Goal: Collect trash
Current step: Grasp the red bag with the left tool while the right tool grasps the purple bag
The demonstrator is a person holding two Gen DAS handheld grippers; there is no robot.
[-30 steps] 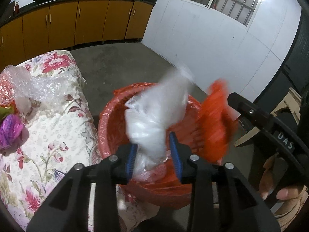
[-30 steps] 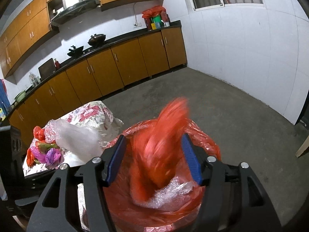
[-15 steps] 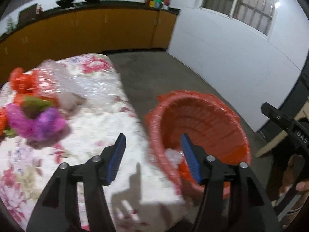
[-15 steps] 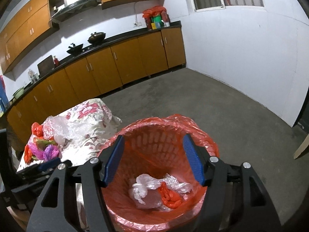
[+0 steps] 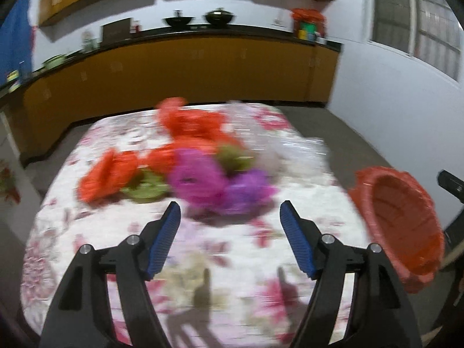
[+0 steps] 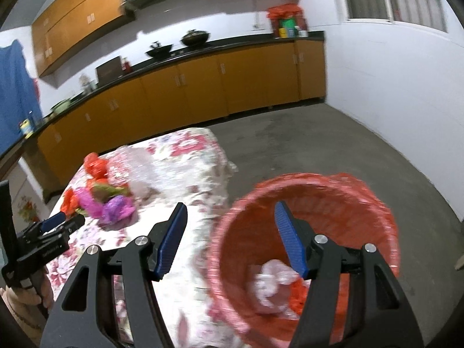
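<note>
The left gripper (image 5: 230, 217) was held above the floral-clothed desk (image 5: 203, 261) with its fingers (image 5: 165, 237) spread apart and nothing between them. Just beyond the tips, a blurred heap of purple, orange and green trash bags (image 5: 203, 174) was seen lying on the desk. The right gripper (image 6: 230, 220) was likewise released and empty, poised over the near rim of the red-lined bin (image 6: 377, 203) beside the desk. Crumpled clear and orange wrappers (image 6: 275, 284) were seen lying inside the bin.
</note>
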